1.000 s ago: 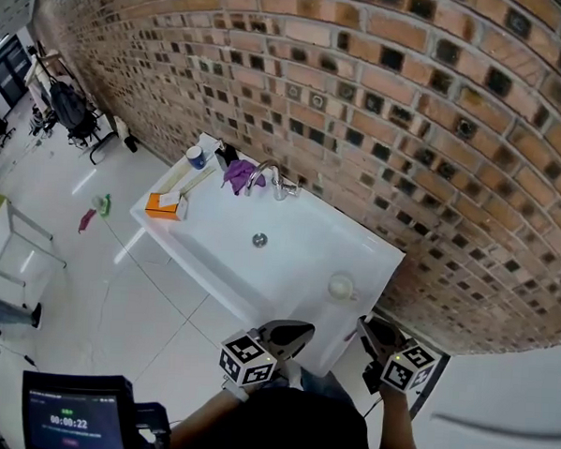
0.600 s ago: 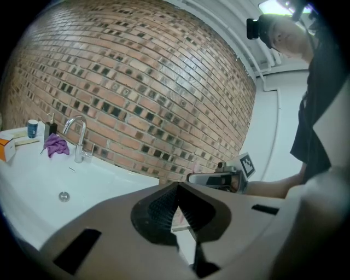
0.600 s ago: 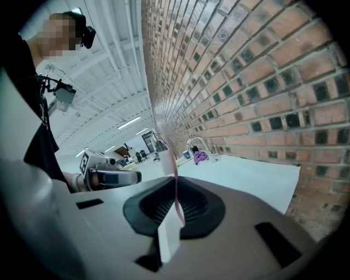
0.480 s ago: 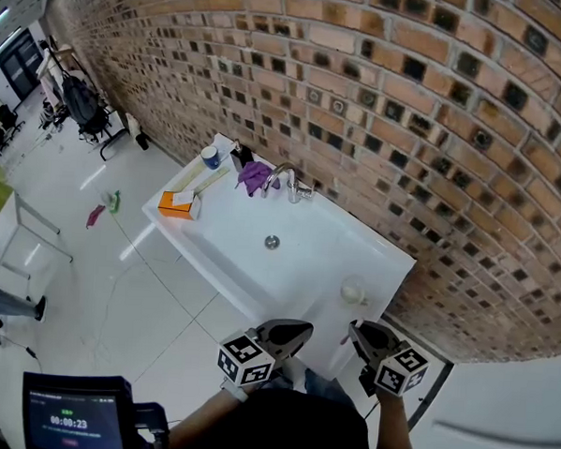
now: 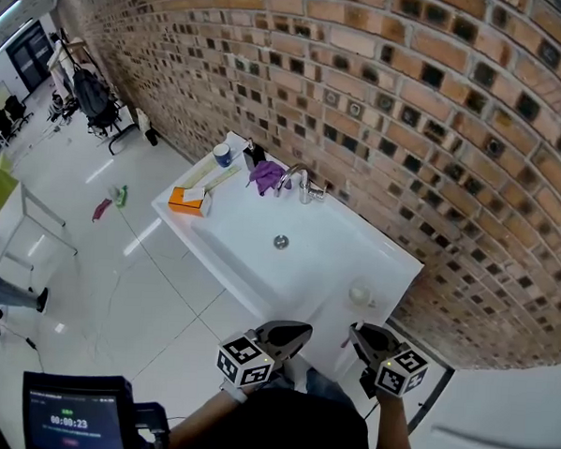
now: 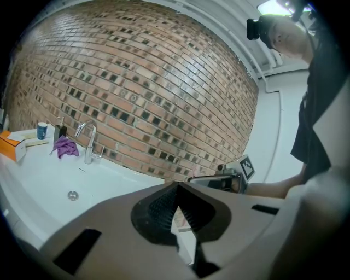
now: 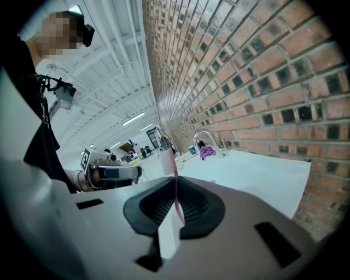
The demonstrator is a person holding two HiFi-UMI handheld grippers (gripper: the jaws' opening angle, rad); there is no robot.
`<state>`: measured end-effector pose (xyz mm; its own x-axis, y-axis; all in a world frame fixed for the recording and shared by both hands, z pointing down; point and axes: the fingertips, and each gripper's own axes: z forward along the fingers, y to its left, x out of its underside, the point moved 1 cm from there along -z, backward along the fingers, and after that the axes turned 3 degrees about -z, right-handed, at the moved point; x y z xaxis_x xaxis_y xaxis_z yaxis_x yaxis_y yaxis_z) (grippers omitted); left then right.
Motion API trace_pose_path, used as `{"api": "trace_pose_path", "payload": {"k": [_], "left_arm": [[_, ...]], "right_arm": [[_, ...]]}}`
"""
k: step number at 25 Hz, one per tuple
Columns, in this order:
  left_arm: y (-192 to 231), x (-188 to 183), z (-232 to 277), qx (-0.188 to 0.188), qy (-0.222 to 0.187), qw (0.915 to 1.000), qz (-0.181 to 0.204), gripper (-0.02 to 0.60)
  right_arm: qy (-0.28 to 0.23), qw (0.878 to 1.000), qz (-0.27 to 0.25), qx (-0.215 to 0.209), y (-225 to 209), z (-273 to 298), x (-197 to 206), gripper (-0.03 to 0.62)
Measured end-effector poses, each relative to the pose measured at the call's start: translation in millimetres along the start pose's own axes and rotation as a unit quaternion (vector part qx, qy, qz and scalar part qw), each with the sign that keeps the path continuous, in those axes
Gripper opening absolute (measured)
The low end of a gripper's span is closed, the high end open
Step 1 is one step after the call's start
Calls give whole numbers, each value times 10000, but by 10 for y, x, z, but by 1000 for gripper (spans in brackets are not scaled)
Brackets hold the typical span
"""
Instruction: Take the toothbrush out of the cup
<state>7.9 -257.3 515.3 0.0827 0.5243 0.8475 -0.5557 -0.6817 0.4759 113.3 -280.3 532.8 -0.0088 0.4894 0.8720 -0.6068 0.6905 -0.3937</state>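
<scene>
A pale translucent cup [image 5: 361, 294] stands on the right end of the white sink counter [image 5: 252, 236], just in front of both grippers. In the right gripper view the cup [image 7: 165, 160] holds a thin pink toothbrush [image 7: 174, 169] that leans out of it. My left gripper [image 5: 298, 331] hangs below the counter's front edge with its jaws together and empty. My right gripper [image 5: 357, 332] is level with it, a little short of the cup, also shut on nothing. Each gripper view shows the other gripper: the right one [image 6: 219, 179] and the left one [image 7: 112, 173].
A chrome faucet [image 5: 300, 180] and a purple cloth [image 5: 266, 175] sit at the back of the basin by the brick wall [image 5: 407, 132]. An orange box [image 5: 190, 199] and a blue-lidded cup [image 5: 222, 155] are at the far left end. A screen [image 5: 74, 415] is at lower left.
The head view has shifted, so the sink and cup sit slightly further right and lower. Both grippers stay shut in nearly the same place.
</scene>
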Motion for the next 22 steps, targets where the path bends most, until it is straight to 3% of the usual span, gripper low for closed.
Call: {"api": "trace_pose_path", "payload": {"k": [22], "left_arm": [[-41,44,-16,-46,60,10000,6,6]], "right_arm": [[40,9999,63,-108,38,4,44,0]]}}
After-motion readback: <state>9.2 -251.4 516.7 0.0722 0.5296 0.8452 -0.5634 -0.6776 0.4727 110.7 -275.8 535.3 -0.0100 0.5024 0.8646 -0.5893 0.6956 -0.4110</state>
